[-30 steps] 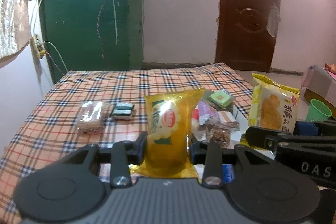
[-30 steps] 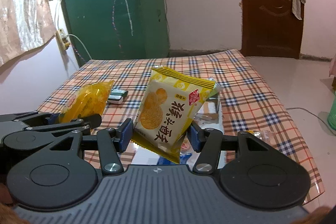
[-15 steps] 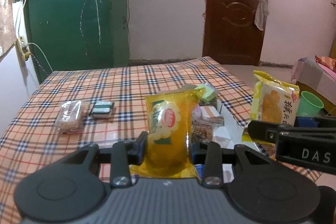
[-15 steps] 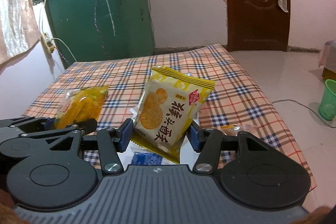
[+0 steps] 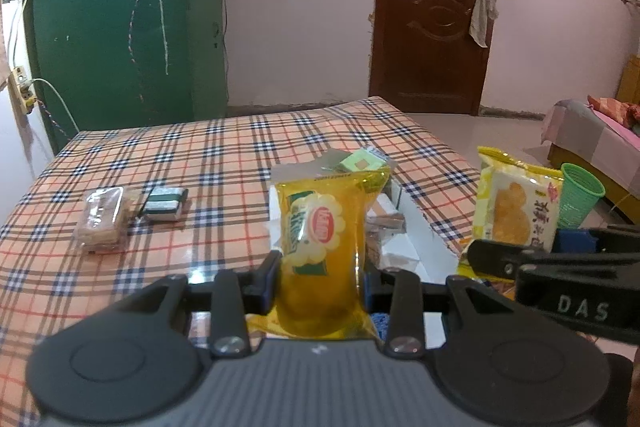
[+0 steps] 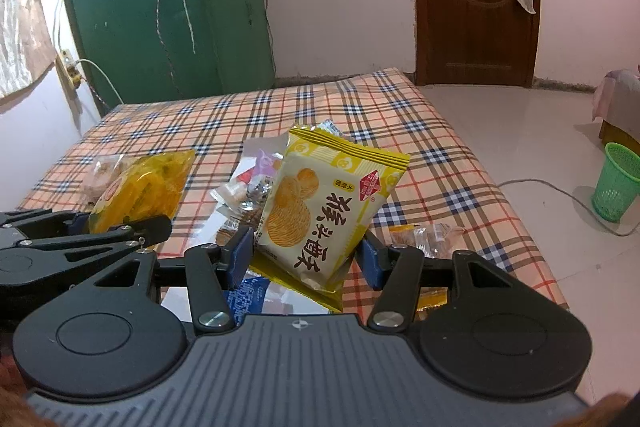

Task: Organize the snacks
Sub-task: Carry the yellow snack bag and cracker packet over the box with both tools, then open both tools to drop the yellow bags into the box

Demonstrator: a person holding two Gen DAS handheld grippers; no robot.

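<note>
Plaid-clothed surface (image 5: 224, 147) in a pink-walled room, with a green door (image 5: 120, 19) behind its far left corner and a brown door (image 5: 436, 7) behind its far right, a cloth hanging from that handle. Right of the surface, on the pale floor, a green mesh basket (image 6: 618, 183) (contents not visible). Near the surface's middle, a white box (image 5: 404, 223) holding a heap of small wrapped snacks (image 6: 248, 187). Toward the surface's left edge, a clear-wrapped biscuit pack (image 5: 102, 219) beside a dark green-and-white packet (image 5: 165, 203). Left gripper (image 5: 320, 279) with jaws nearly shut, clamped on an upright orange-yellow snack bag (image 5: 324, 239) above the surface's near edge. Right gripper (image 6: 308, 255) with jaws partly apart, pressed on a yellow chip bag (image 6: 324, 207), tilted, above the box. Compared with a second ago, both views swung rightward: biscuit pack further left, more of the brown door and floor showing, grips unchanged.
</note>
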